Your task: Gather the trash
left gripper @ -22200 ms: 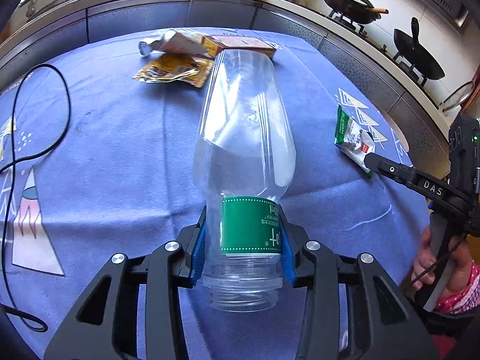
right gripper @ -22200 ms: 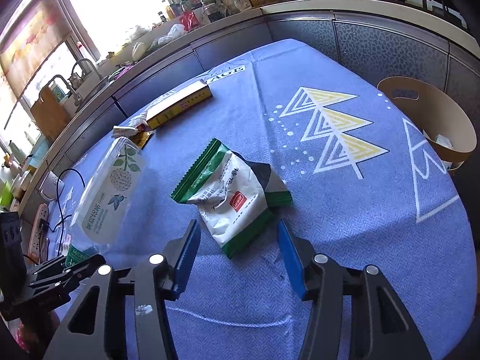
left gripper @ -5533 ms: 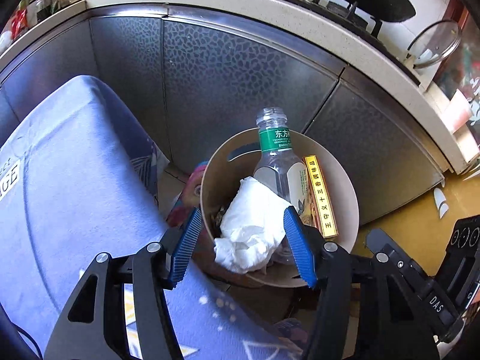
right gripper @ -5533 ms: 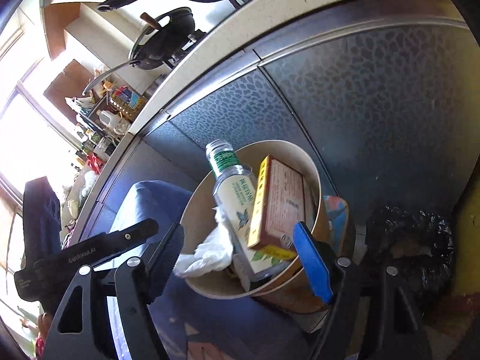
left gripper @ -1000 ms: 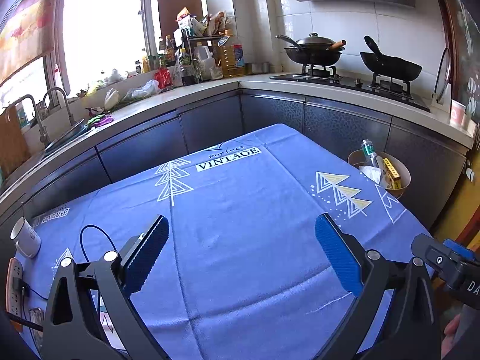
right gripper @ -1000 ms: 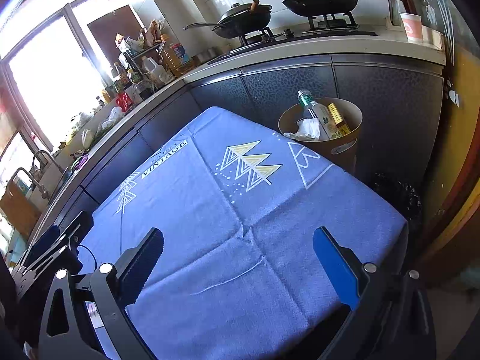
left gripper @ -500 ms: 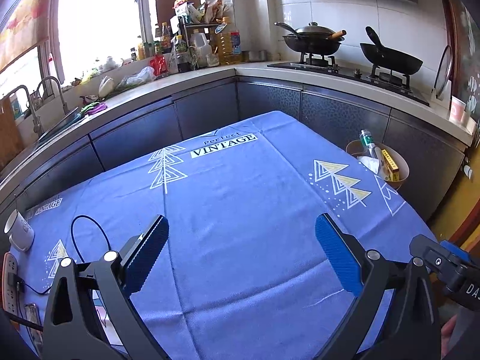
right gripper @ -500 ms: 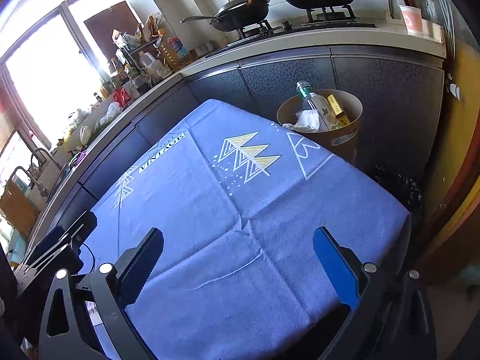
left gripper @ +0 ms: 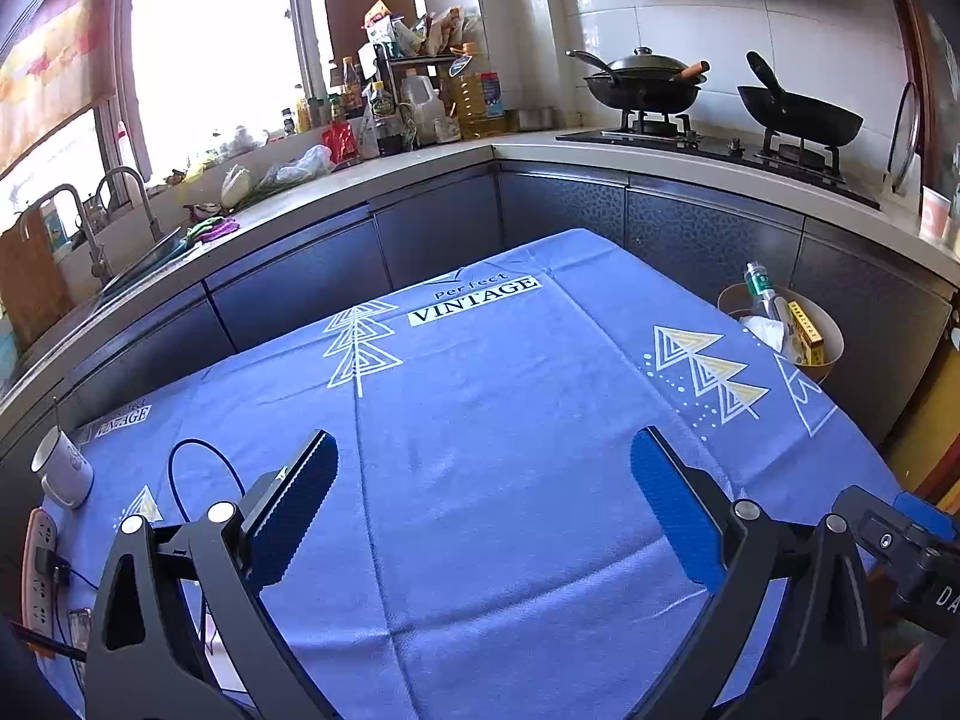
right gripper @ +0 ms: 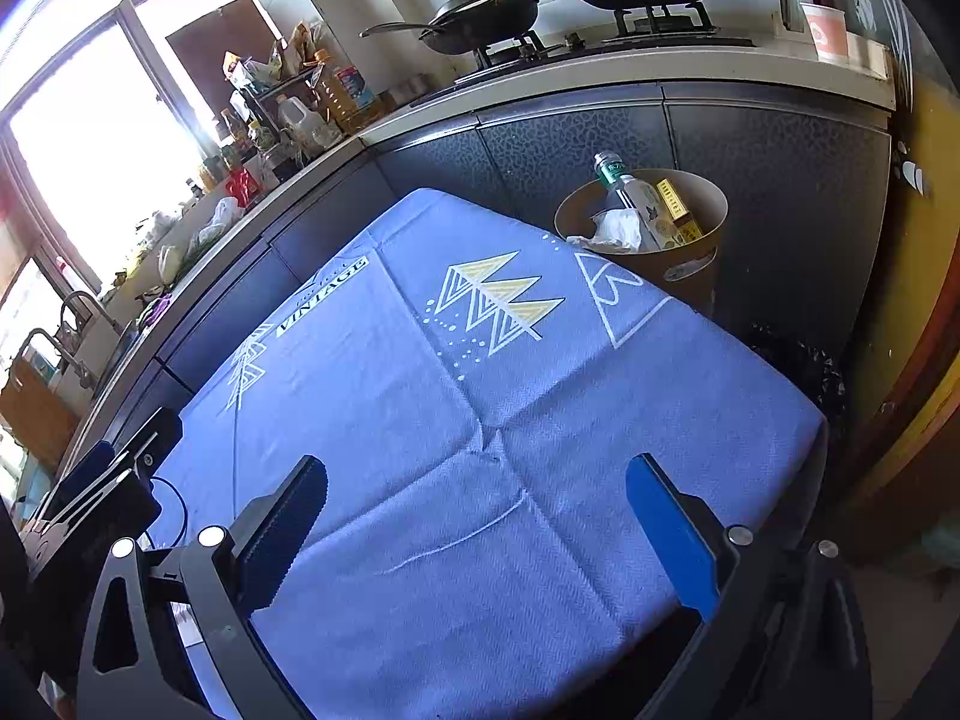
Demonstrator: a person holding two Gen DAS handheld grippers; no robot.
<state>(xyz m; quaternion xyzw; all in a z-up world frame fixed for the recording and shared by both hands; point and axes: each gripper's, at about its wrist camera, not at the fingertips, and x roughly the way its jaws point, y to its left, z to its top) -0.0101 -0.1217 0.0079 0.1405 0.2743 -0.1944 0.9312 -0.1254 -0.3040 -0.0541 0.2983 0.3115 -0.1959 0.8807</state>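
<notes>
A tan round bin (left gripper: 831, 333) (right gripper: 696, 267) stands on the floor past the table's far right corner. Inside it are a clear bottle with a green cap (left gripper: 759, 288) (right gripper: 630, 192), crumpled white paper (left gripper: 765, 330) (right gripper: 615, 228) and a yellow box (left gripper: 807, 333) (right gripper: 675, 210). My left gripper (left gripper: 483, 498) hovers open over the near part of the blue tablecloth (left gripper: 480, 420), with nothing between its fingers. My right gripper (right gripper: 477, 516) is also open and holds nothing, above the cloth (right gripper: 450, 420) at the near right. Both are well back from the bin.
A white mug (left gripper: 63, 468), a power strip (left gripper: 39, 564) and a looped black cable (left gripper: 198, 468) lie at the table's left edge. Dark cabinets and a counter wrap the far side, with two black woks (left gripper: 645, 84) on the stove. A black bag (right gripper: 798, 372) lies on the floor.
Since a second ago both grippers have tilted slightly, so the table and bin shift a little in view. Their jaws stay wide open.
</notes>
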